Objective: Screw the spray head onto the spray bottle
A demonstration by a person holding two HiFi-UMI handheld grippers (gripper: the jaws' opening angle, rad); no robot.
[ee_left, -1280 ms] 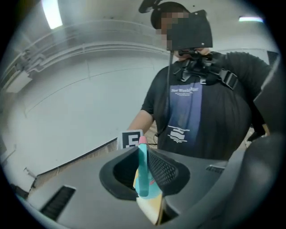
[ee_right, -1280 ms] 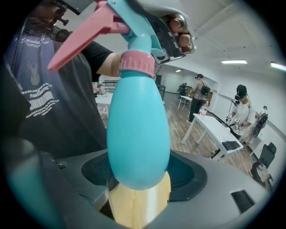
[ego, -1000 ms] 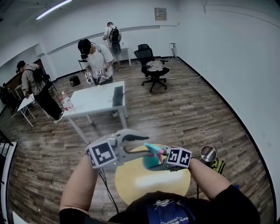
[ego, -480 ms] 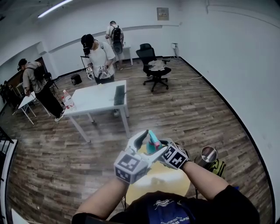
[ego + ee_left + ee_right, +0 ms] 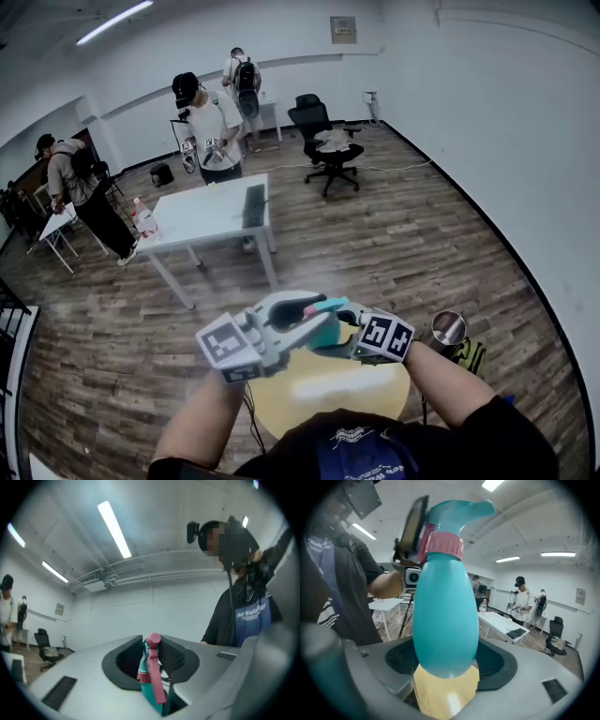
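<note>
My right gripper (image 5: 447, 662) was clamped on the belly of the opaque teal spray bottle (image 5: 446, 616), held above the round yellow table (image 5: 328, 392); nothing inside the bottle could be seen. My left gripper (image 5: 152, 662) had just been closing and gripped the spray head (image 5: 149, 686), which sat at the bottle's pink collar (image 5: 444, 545). Only the left gripper view showed the pink trigger (image 5: 156, 679) between those jaws, and only the head view showed the steel cup (image 5: 447, 330) on the floor.

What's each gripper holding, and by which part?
Right gripper: bottle, by its lower body. Left gripper: jaws just closed on the spray head, above its collar.
</note>
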